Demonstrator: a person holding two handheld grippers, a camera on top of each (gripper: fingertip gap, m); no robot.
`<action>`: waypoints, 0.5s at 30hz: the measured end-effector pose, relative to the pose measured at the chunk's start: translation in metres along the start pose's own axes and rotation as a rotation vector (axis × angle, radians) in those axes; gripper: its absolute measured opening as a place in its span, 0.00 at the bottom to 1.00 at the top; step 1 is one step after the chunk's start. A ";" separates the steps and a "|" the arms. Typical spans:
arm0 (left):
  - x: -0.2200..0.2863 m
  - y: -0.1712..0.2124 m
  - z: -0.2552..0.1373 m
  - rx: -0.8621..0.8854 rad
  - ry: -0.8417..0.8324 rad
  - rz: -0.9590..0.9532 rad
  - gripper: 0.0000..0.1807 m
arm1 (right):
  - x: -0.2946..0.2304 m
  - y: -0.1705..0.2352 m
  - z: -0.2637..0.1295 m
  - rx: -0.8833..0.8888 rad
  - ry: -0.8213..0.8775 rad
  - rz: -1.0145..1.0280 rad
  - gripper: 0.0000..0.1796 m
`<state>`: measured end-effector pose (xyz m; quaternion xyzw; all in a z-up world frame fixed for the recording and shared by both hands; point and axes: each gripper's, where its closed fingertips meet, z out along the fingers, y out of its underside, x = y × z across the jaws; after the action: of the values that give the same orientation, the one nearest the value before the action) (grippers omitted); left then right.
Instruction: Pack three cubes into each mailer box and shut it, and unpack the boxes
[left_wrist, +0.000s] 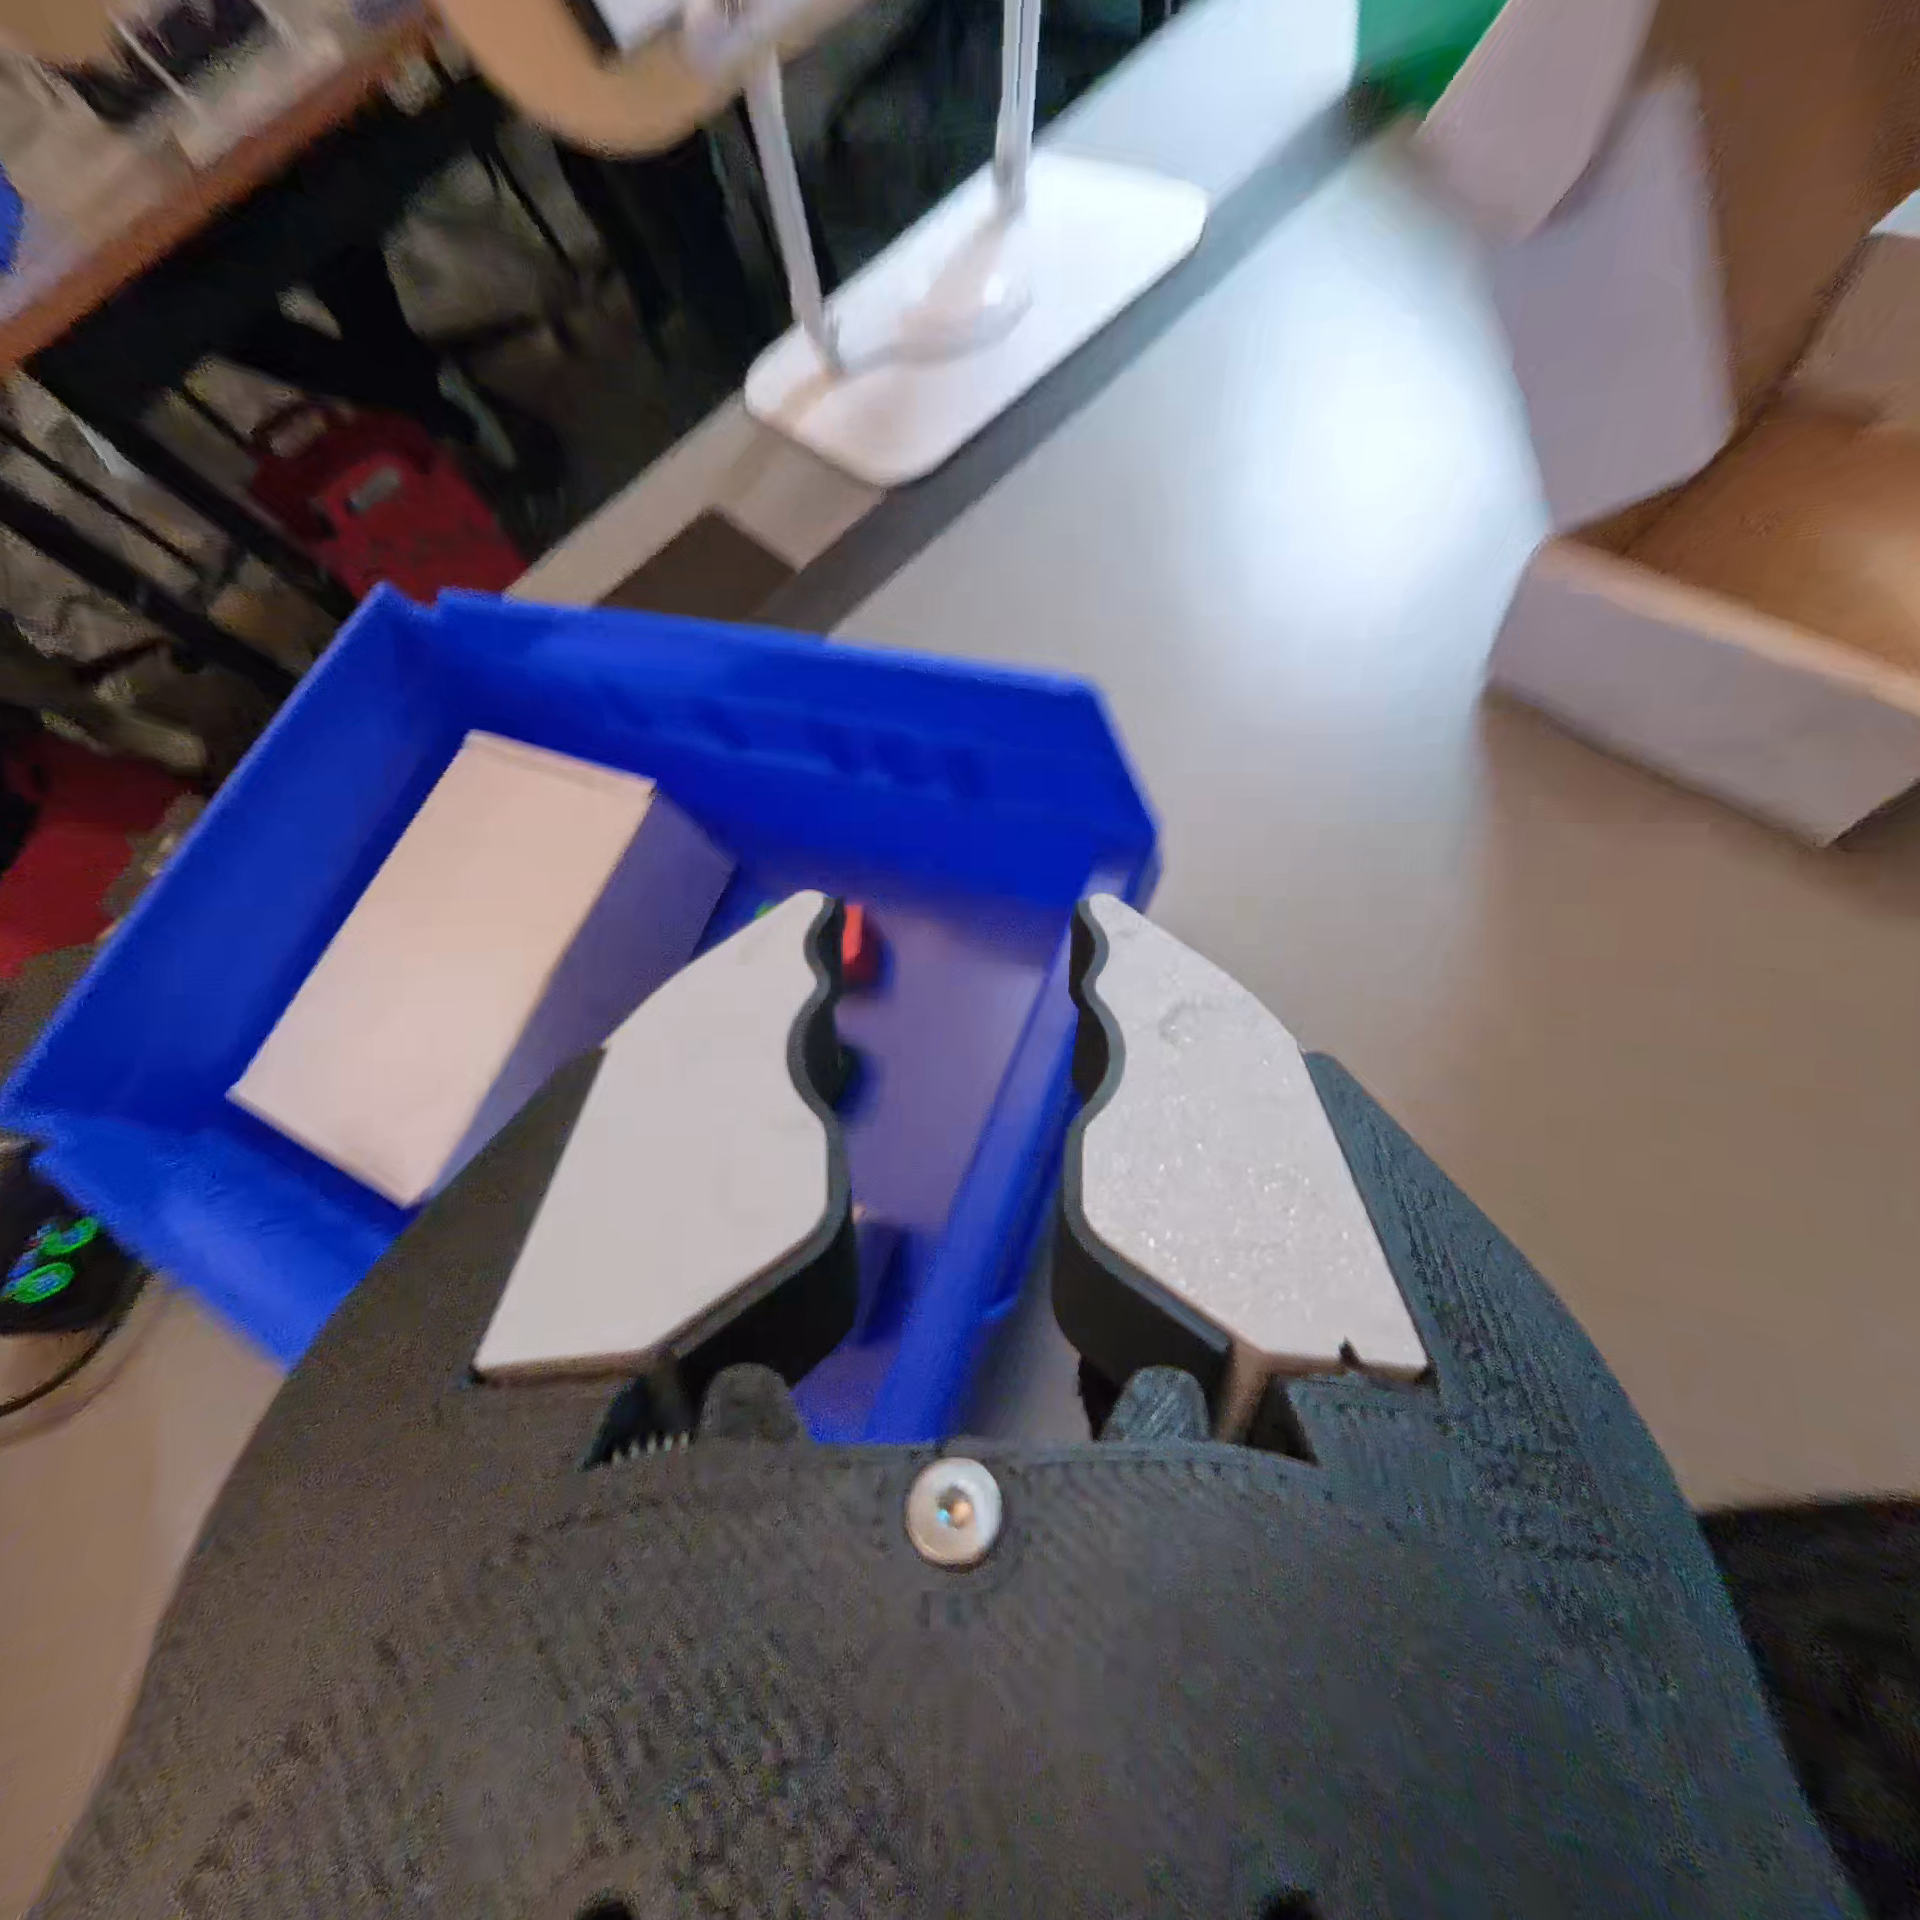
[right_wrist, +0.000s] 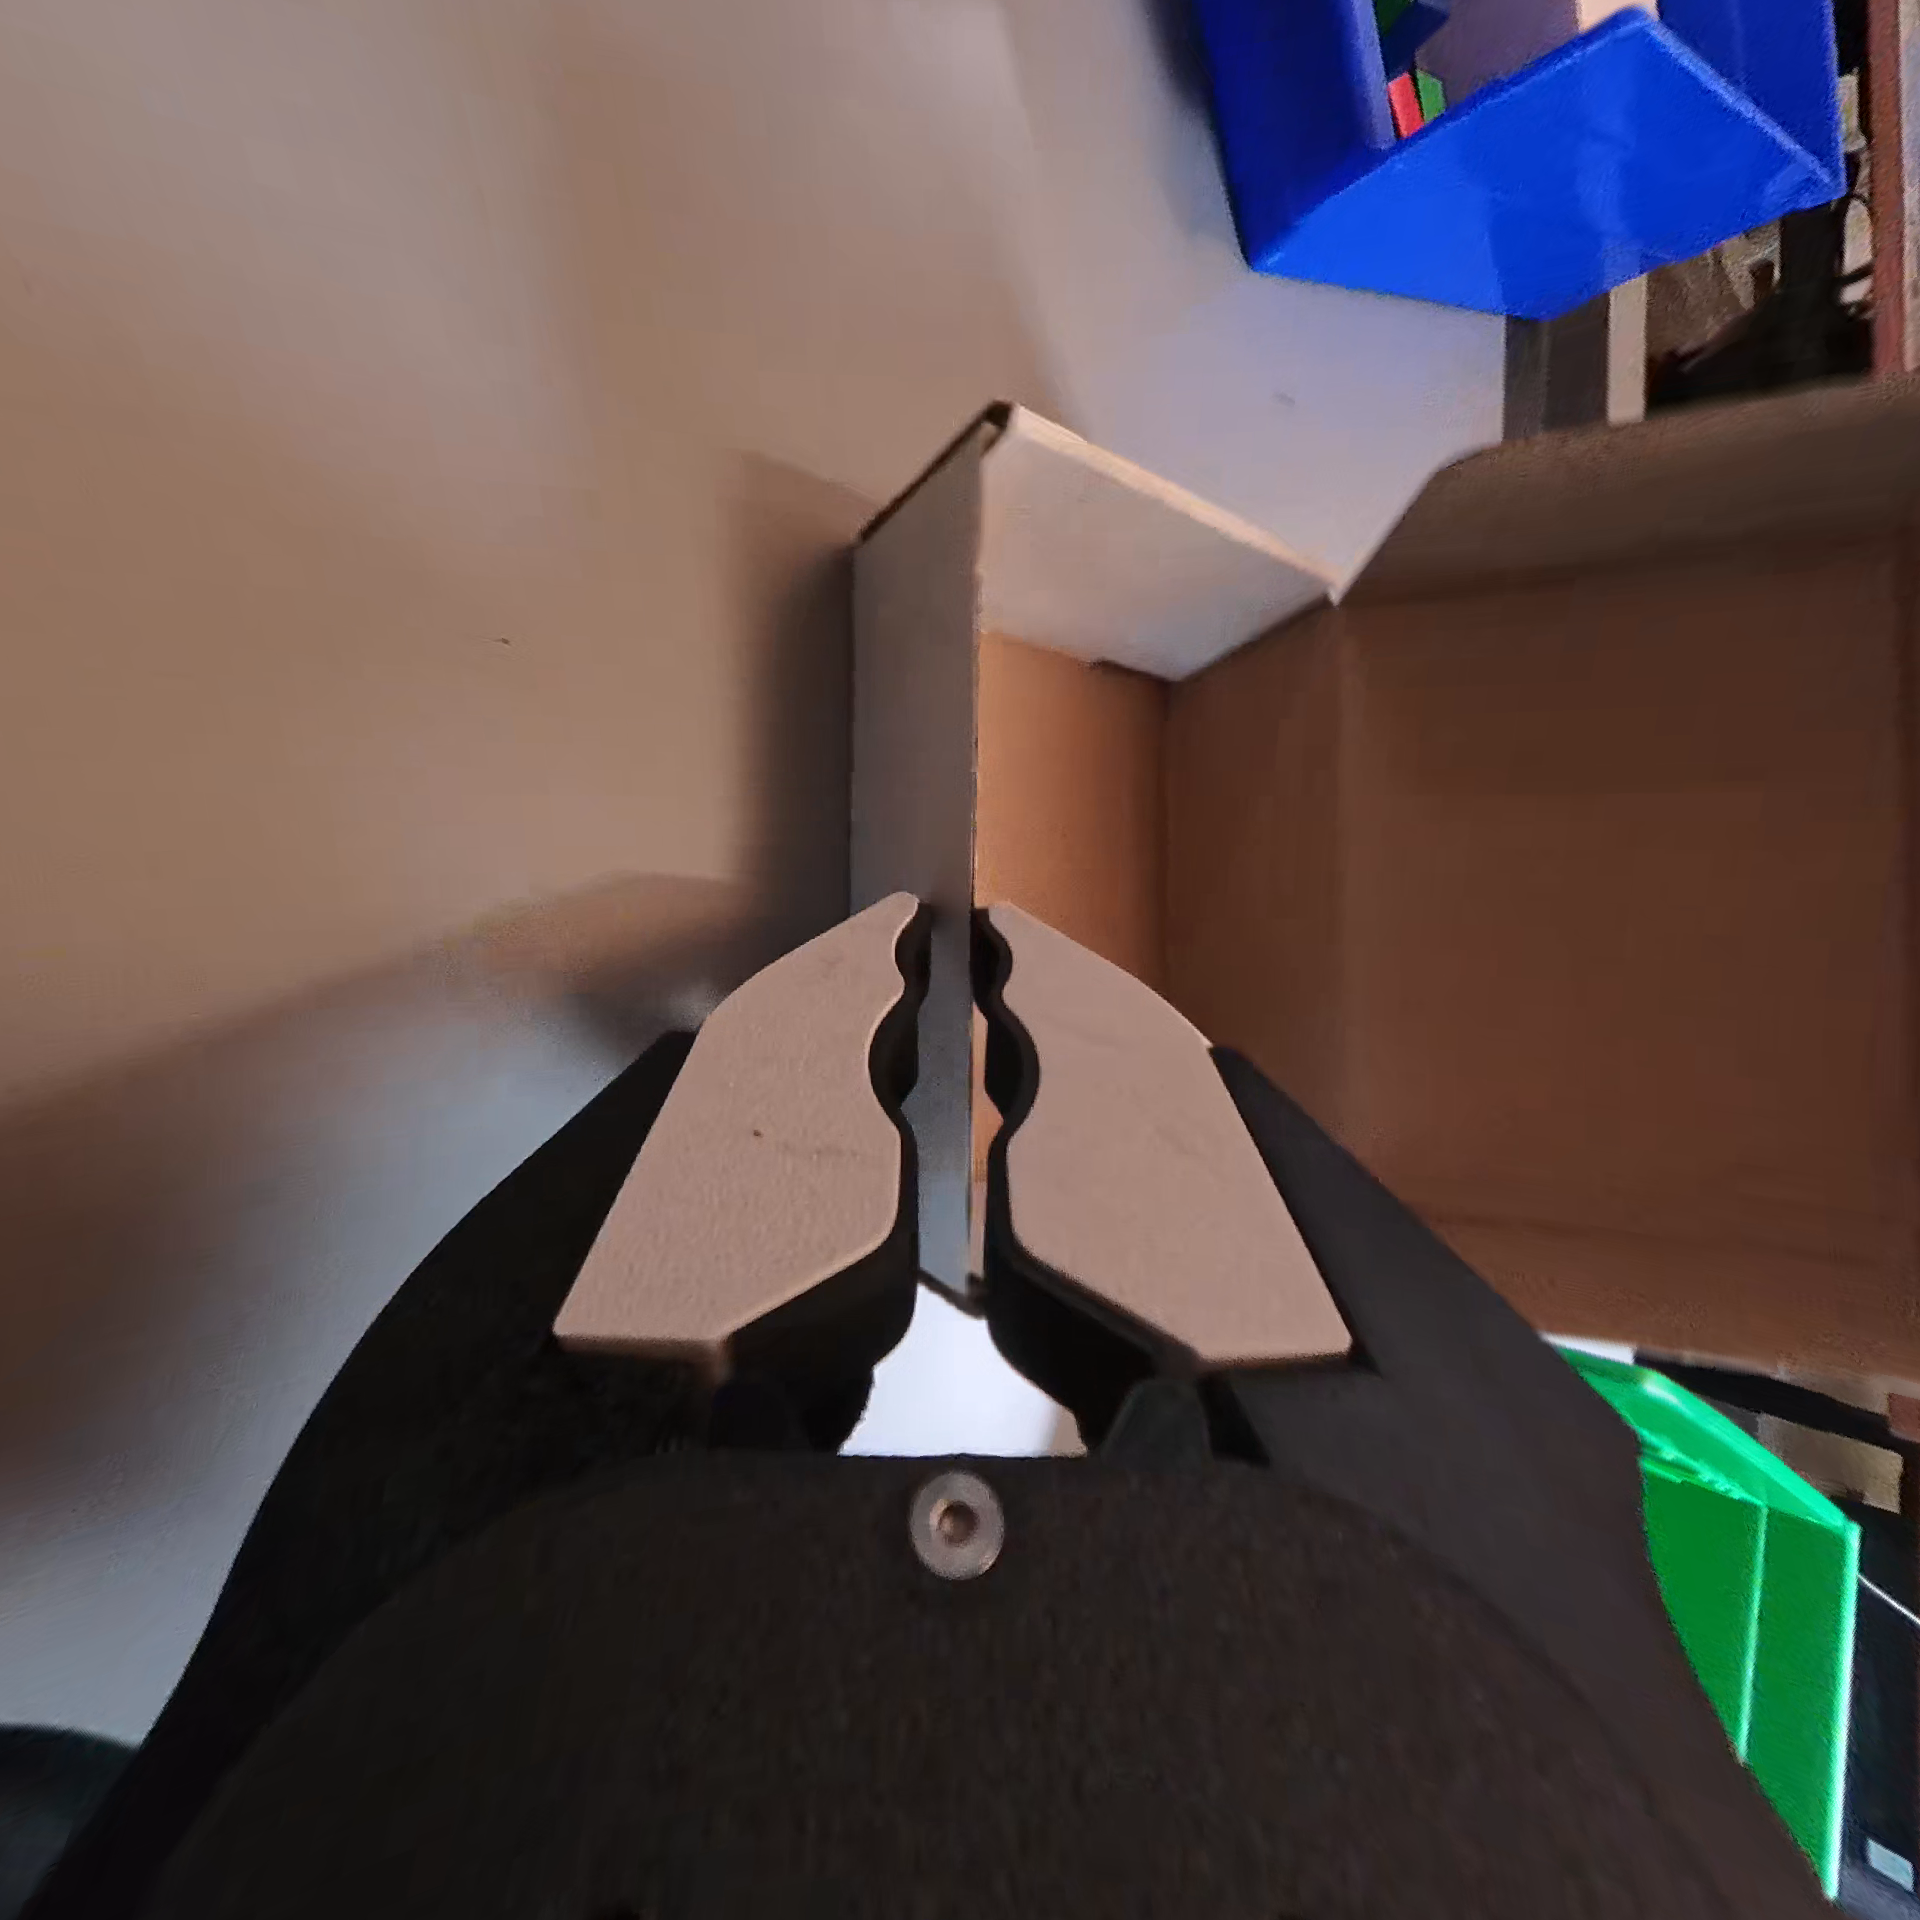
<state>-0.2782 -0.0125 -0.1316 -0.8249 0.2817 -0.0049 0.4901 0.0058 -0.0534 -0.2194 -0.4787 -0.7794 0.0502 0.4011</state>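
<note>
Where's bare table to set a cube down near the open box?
Free: the table between the blue bin and the open mailer box, and the stretch left of the box wall that the right hand-held gripper pinches. Crowded: inside the bin, where the left hand-held gripper hovers open beside a white box.

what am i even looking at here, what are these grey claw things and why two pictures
Each picture comes from a camera on a hand-held gripper that a person carries, looking along its two grey fingers. The left hand-held gripper is open, over a blue bin holding a white box and small coloured pieces. The right hand-held gripper is shut on the thin white flap of an open mailer box, brown inside, on a pale table. A green bin sits beside it.
</note>
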 end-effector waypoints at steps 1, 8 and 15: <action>-0.013 0.008 0.000 -0.075 0.004 0.022 0.22 | -0.003 -0.002 -0.001 0.000 0.001 -0.005 0.04; -0.088 0.072 0.014 -0.574 0.046 0.142 0.24 | -0.006 -0.004 -0.002 0.019 -0.001 -0.034 0.04; -0.103 0.111 0.023 -0.815 0.183 0.103 0.29 | -0.006 0.001 -0.005 0.058 -0.038 -0.061 0.04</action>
<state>-0.4093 0.0143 -0.2061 -0.9324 0.3435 0.0583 0.0961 0.0110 -0.0596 -0.2198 -0.4417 -0.7994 0.0695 0.4013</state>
